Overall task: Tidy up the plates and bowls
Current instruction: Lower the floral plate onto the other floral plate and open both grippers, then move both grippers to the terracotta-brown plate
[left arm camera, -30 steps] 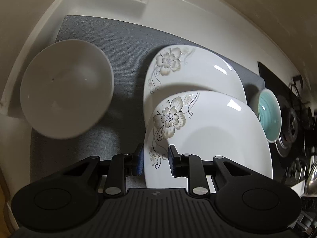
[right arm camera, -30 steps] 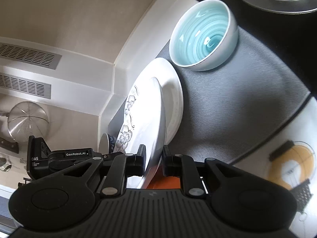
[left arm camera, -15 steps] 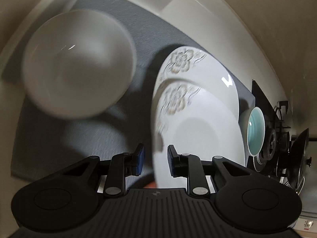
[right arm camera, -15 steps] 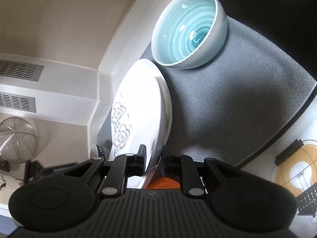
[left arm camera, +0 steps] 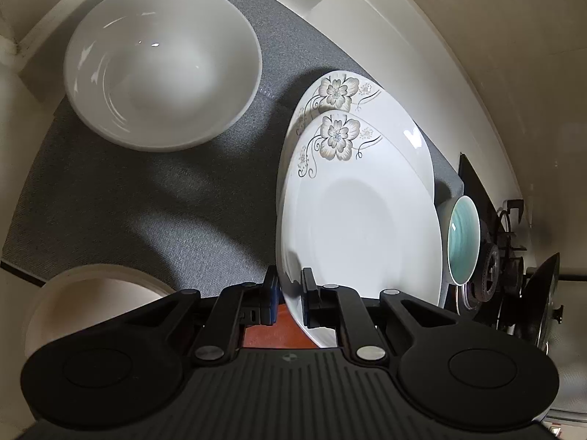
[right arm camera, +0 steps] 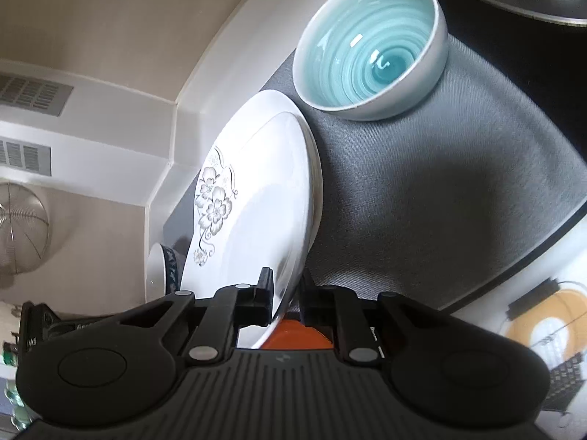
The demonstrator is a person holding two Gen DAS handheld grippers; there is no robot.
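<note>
Grey matting covered the worktop [left arm camera: 154,198] beside the stove. One flowered plate [left arm camera: 367,227] was pinched at opposite rims by the left gripper [left arm camera: 288,295] and the right gripper [right arm camera: 286,295], held just over a matching plate [left arm camera: 396,135]. Stacking seemed in hand; a level lowering would be needed. A white bowl [left arm camera: 161,66] and a teal bowl [right arm camera: 370,40] were near, the teal one crowding the stack.

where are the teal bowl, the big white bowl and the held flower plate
teal bowl [right arm camera: 374,51], right wrist view, on its glazed inside
big white bowl [left arm camera: 161,62], left wrist view, on its inner wall
held flower plate [left arm camera: 359,216], left wrist view, on its plain centre
</note>
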